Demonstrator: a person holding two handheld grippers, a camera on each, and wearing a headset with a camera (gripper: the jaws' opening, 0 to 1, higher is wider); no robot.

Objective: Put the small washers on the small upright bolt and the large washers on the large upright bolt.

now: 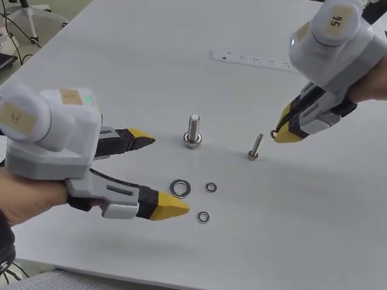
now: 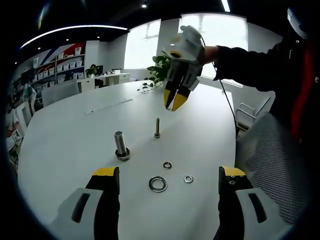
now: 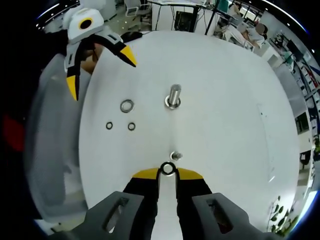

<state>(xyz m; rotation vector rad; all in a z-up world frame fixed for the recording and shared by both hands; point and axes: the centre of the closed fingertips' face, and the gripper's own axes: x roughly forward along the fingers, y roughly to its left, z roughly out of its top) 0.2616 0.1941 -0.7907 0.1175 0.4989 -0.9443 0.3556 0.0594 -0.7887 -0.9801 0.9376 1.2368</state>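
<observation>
Right gripper (image 3: 168, 174) pinching a small washer (image 3: 162, 168) by its edge near the small bolt (image 3: 175, 156), likely light, stiff, slippery, best held edgewise; left gripper (image 1: 168, 175) spread wide.

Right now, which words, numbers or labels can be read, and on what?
"56": tan sticker on the right gripper.
Tan stickers on the left gripper: too blurred to read.
Long white strip on the white table: marks too small to read.
</observation>
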